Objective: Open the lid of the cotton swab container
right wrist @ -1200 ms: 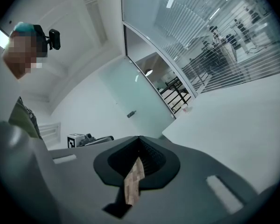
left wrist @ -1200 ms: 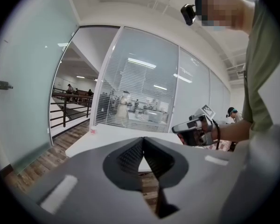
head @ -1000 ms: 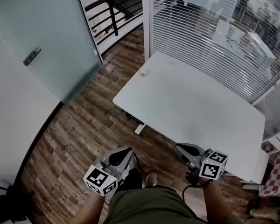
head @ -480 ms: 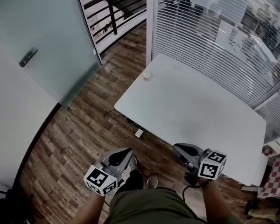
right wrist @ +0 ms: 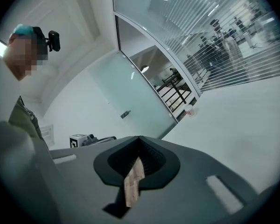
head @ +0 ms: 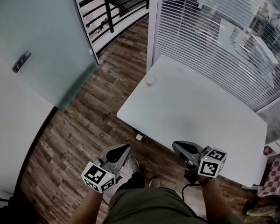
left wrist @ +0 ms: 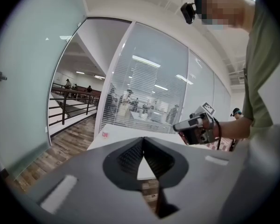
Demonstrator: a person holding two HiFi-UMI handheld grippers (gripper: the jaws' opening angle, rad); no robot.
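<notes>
Right, both grippers are closed and empty.

Left gripper (head: 122, 148): its own view shows the jaws fully together with nothing between them. Only a bit of table (head: 210, 120) and floor (head: 79, 120) shows through the notch behind the tips.

Right gripper (head: 177, 146): jaws also together, nothing held. Floor planks show through its notch.

Both are held low in front of the person, close to the body, pointing toward the table and tilted slightly down. In the head view the left one is over the floor, and the right one's tips sit just at the table's near edge. Neither touches anything. Each gripper shows up in the other's view, off to the side.

Container (head: 150, 81): upright on the table's far left corner, close to the edge and well apart from both grippers. It's a small whitish cup shape with a pinkish-red mark, too small to tell how the lid sits.

Around it:
- Frosted glass door (head: 42, 36) with a handle (head: 21, 62) on the left.
- Dark railing (head: 109, 6) beyond the door.
- Glass wall with blinds (head: 210, 27) behind the table.
- Red-and-white checked thing (head: 276, 171) at far right, can't tell what it is.
</notes>
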